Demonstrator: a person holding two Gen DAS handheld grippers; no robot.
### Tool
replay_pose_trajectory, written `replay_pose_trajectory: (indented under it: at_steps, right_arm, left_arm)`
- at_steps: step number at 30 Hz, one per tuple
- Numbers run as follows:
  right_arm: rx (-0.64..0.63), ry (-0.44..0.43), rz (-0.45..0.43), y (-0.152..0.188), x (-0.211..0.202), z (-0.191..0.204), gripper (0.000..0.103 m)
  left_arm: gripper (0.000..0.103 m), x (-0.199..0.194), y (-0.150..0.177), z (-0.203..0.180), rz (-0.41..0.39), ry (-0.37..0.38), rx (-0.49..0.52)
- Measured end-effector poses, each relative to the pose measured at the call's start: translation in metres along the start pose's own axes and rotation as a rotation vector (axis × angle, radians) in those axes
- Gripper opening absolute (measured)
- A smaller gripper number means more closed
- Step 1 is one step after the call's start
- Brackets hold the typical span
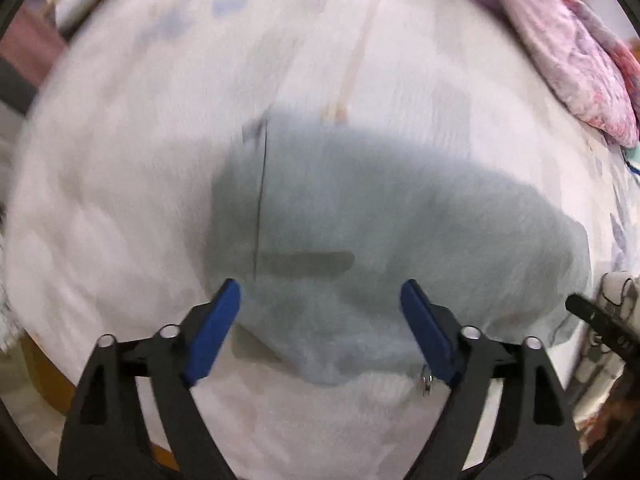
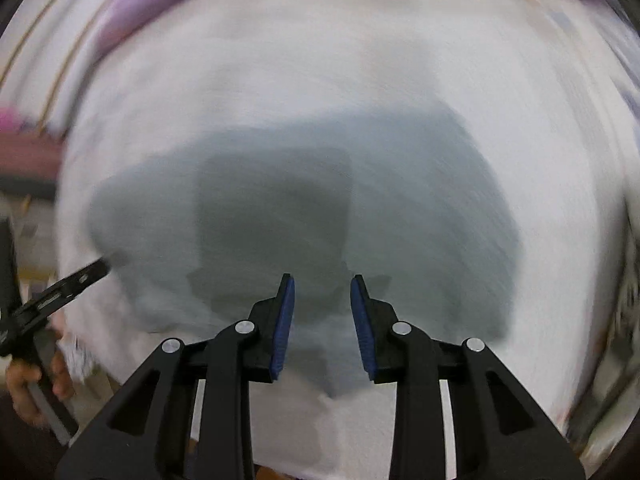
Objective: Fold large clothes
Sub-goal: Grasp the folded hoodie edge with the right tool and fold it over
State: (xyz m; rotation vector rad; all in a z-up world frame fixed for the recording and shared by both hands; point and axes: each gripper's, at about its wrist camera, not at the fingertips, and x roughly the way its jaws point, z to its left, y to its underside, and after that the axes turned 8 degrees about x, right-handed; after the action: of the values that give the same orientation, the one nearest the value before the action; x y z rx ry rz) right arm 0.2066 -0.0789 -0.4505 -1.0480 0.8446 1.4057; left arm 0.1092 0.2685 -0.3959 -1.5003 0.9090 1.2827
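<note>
Pale grey-blue garment (image 1: 400, 216) folded, flat on white bedding (image 1: 120, 160).

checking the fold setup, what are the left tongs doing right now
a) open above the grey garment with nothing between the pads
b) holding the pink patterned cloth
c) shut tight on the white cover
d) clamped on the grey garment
a: in the left wrist view the left tongs stand wide apart over the grey garment, and neither blue pad presses on any cloth.

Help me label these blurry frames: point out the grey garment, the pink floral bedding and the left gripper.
grey garment (image 1: 400, 216), left wrist view, middle of fabric.
pink floral bedding (image 1: 568, 56), left wrist view, folded edge.
left gripper (image 1: 320, 292), left wrist view, between fingertips.
</note>
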Motion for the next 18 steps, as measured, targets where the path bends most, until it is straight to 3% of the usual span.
replay_pose_trajectory:
  at_steps: [1, 3, 6, 10, 14, 18]
  right_arm:
    - [-0.079, -0.022, -0.011, -0.008, 0.001, 0.024, 0.027]
    - [-0.155, -0.033, -0.035, -0.014, 0.004, 0.05, 0.009]
    - [-0.206, -0.038, -0.037, -0.033, 0.019, 0.087, 0.001]
    - [-0.222, 0.073, -0.028, -0.047, 0.055, 0.095, 0.001]
    - [-0.198, 0.116, -0.009, -0.048, 0.077, 0.086, 0.0]
    - [-0.189, 0.156, -0.011, -0.052, 0.093, 0.09, 0.0]
  left_arm:
    - [0.091, -0.004, -0.005, -0.003, -0.021, 0.004, 0.01]
    - [0.091, -0.003, -0.014, -0.001, -0.023, -0.001, 0.004]
    - [0.091, 0.004, -0.027, -0.005, -0.011, 0.007, -0.007]
    - [0.091, 0.014, -0.033, 0.0, 0.004, -0.003, -0.005]
    - [0.091, 0.012, -0.028, 0.001, -0.013, -0.027, 0.037]
    - [0.091, 0.016, -0.026, 0.01, 0.003, 0.014, 0.041]
